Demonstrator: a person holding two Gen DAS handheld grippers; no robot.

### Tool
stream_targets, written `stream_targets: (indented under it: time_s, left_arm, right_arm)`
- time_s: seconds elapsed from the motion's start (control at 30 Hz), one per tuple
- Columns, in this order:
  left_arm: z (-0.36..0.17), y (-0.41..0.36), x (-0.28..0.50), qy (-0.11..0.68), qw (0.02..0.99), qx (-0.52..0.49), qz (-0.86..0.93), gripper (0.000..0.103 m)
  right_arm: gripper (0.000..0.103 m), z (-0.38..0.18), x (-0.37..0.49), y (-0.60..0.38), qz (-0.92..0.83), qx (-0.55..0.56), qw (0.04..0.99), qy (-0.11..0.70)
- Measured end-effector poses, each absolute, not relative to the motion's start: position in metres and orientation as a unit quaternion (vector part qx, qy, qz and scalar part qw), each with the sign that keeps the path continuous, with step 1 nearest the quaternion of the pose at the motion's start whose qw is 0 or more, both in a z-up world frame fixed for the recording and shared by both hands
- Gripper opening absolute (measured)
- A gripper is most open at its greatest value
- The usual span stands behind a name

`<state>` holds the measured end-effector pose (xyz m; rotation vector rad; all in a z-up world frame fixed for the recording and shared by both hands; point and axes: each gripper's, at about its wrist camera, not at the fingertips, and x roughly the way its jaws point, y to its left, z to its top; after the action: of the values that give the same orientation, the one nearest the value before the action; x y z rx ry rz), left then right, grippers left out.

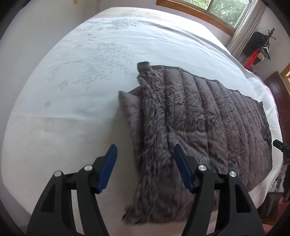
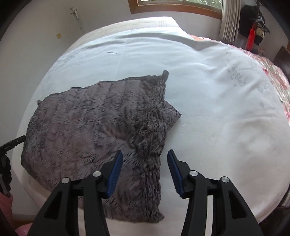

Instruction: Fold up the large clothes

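Note:
A grey quilted garment [image 1: 199, 116] with a dark rose print lies flat on the white bed [image 1: 72, 81], one strip folded over along its edge. My left gripper [image 1: 145, 148] hovers above that folded strip near the bed's front edge, jaws open, nothing between the blue pads [image 1: 108, 167]. In the right wrist view the same garment [image 2: 87, 127] spreads to the left, its folded strip running down toward the camera. My right gripper [image 2: 145, 154] hangs above that strip, open and holding nothing. The other gripper's black tip [image 2: 12, 143] pokes in at the left edge.
The bed sheet [image 2: 217, 109] stretches wide to the right, with a pink floral cover [image 2: 271, 72] at its far side. A wooden-framed window [image 1: 208, 10], curtain [image 1: 244, 27] and a dark coat stand [image 1: 261, 47] lie beyond the bed.

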<state>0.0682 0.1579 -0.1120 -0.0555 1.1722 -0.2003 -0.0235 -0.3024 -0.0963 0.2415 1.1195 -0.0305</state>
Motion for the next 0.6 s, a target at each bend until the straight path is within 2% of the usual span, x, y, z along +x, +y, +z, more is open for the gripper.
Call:
stream_targets:
  time_s: [0.27, 0.4, 0.6]
  left_arm:
    - [-0.094, 0.168, 0.033, 0.555, 0.829, -0.009, -0.073, 0.07]
    - [-0.094, 0.166, 0.022, 0.563, 0.822, -0.013, -0.08, 0.073]
    - [-0.113, 0.163, 0.032, 0.579, 0.811, -0.024, -0.085, 0.073]
  right_arm:
    - [0.035, -0.086, -0.033, -0.277, -0.005, 0.08, 0.843, 0.532]
    - [0.035, -0.099, -0.034, -0.269, 0.002, 0.072, 0.833, 0.548]
    - [0.031, -0.122, -0.032, -0.266, -0.003, 0.07, 0.819, 0.569]
